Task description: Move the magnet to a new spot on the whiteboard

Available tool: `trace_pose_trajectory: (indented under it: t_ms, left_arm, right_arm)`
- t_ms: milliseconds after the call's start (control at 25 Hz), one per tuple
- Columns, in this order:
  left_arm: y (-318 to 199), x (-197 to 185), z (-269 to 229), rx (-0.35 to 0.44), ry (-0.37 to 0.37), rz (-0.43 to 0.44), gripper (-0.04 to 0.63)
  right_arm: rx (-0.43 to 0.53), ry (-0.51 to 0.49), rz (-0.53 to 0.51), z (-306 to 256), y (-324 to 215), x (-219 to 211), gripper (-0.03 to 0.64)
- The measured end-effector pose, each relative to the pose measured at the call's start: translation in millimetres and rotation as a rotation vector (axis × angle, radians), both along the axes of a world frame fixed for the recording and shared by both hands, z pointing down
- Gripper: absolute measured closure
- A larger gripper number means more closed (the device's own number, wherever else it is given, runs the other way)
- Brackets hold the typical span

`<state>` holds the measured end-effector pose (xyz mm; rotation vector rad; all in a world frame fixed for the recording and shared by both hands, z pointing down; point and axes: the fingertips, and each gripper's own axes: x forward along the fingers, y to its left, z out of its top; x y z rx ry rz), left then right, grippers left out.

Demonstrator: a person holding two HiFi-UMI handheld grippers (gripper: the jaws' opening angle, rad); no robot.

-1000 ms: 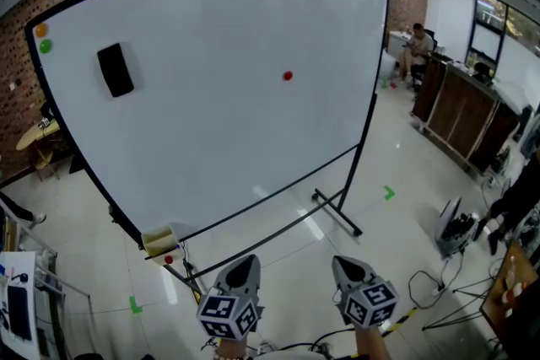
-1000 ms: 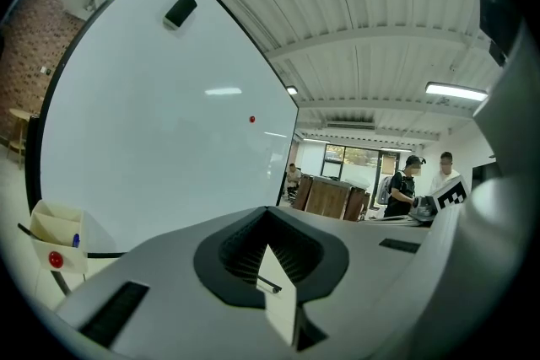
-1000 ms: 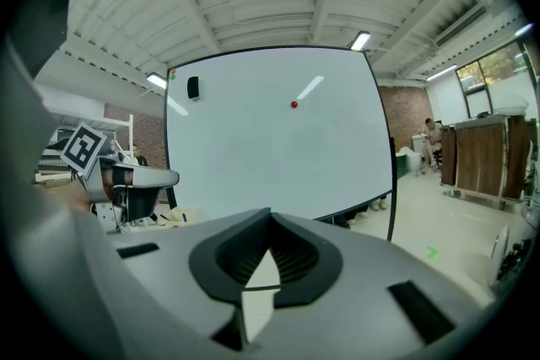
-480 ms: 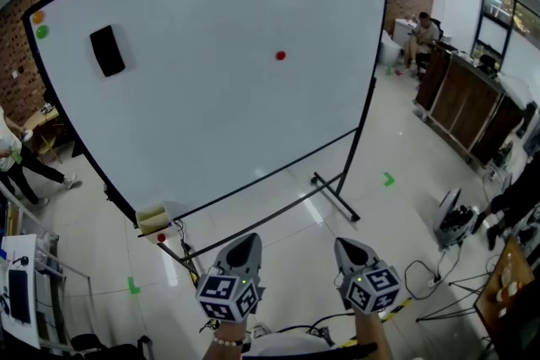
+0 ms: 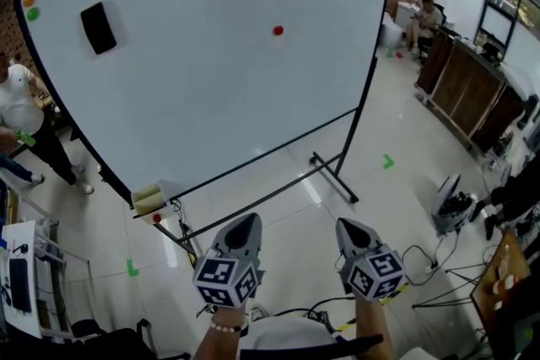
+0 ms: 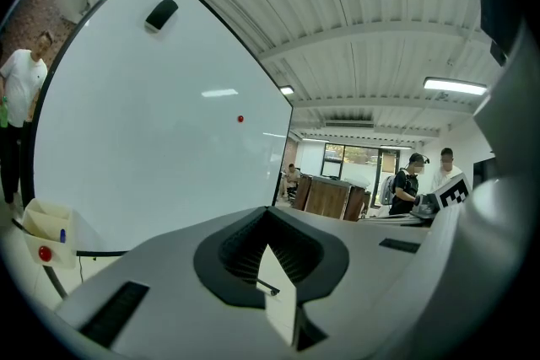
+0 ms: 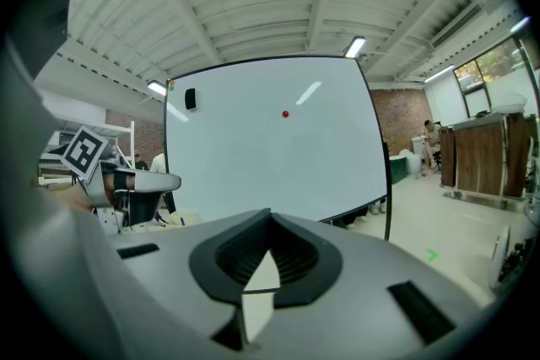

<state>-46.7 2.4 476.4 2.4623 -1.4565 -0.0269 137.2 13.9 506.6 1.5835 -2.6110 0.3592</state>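
A small red magnet (image 5: 278,30) sticks to the upper middle of the big whiteboard (image 5: 211,97). It also shows as a red dot (image 6: 240,119) in the left gripper view and as the same dot (image 7: 285,114) in the right gripper view. My left gripper (image 5: 239,232) and right gripper (image 5: 348,229) are held low, side by side, well short of the board. Both point towards it. Each has its jaws shut with nothing between them, as seen at the left gripper (image 6: 268,212) and the right gripper (image 7: 270,215).
A black eraser (image 5: 98,28) and orange (image 5: 29,1) and green (image 5: 32,13) magnets sit at the board's upper left. A tray (image 5: 150,200) hangs at its lower left corner. A person (image 5: 21,110) stands left of the board. Its stand foot (image 5: 333,181) crosses the floor; desks (image 5: 460,88) line the right.
The board and red magnet have slid upward in the head view as I come nearer. A person has walked into view at the left. Both grippers stay low and shut.
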Motion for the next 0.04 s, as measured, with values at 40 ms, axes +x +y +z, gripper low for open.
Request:
trace_pose_trajectory:
  t_ms: [40]
  left_arm:
    - [-1.9,1.3,-0.7,0.003,0.0,0.001,0.595]
  right_arm:
    - [0.004,0.002,0.0,-2.0,-1.7,0.9,0.615]
